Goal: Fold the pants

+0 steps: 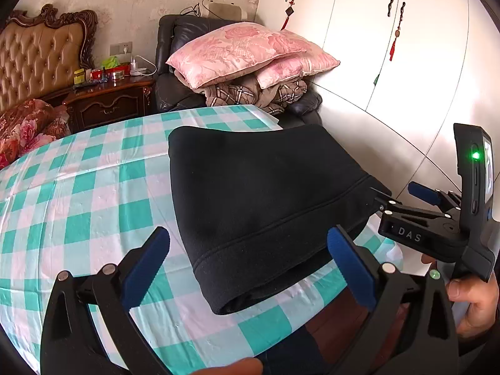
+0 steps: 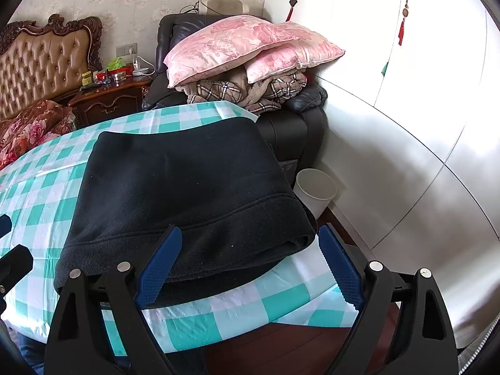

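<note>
Black fleece pants (image 1: 265,203) lie folded into a thick rectangle on the teal-and-white checked tablecloth (image 1: 78,187), toward its right edge. My left gripper (image 1: 250,268) is open just before the pants' near edge, its blue pads (image 1: 147,268) wide apart and pressing nothing. My right gripper (image 2: 250,265) is open too; its left pad (image 2: 159,268) lies over the near hem of the pants (image 2: 187,187), and the right pad stands clear past the fold's corner. In the left wrist view the right gripper (image 1: 400,195) sits at the pants' right side, held by a hand (image 1: 475,297).
Beyond the table stands a dark armchair (image 2: 293,134) piled with pink pillows (image 2: 247,47) and a plaid blanket. A white bin (image 2: 315,190) is on the floor by the white wardrobe (image 2: 406,109). A cluttered nightstand (image 1: 109,103) and a bed (image 1: 28,125) are at the back left.
</note>
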